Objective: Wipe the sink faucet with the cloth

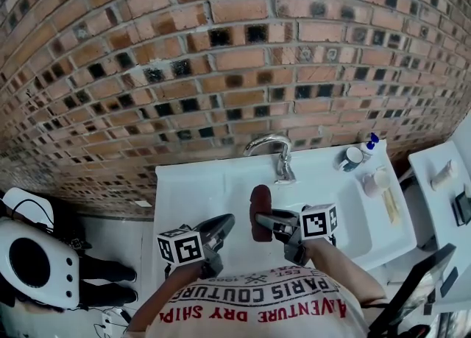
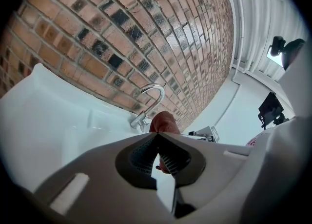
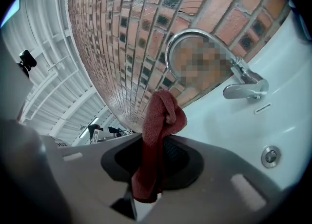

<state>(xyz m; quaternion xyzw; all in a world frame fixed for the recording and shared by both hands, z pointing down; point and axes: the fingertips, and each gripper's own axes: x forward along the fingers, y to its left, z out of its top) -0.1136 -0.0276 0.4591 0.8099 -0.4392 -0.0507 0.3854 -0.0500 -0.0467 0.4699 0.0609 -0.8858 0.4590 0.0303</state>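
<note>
A chrome gooseneck faucet [image 1: 274,154] stands at the back of the white sink [image 1: 191,182], against the brick wall. My right gripper [image 1: 260,220] is shut on a dark red cloth [image 1: 259,212], held upright over the basin a little in front of the faucet. In the right gripper view the cloth [image 3: 157,145] hangs between the jaws, with the faucet [image 3: 209,57] and its lever [image 3: 246,90] beyond. My left gripper [image 1: 223,223] hovers over the basin to the left, jaws closed with nothing in them. In the left gripper view the faucet [image 2: 148,102] and cloth [image 2: 164,122] are ahead.
A cup [image 1: 352,158], a blue-capped bottle [image 1: 370,142] and small items sit on the sink's right rim. A white counter [image 1: 441,182] stands at the right. The drain [image 3: 269,156] lies in the basin. A white and black appliance [image 1: 33,255] rests on the floor at left.
</note>
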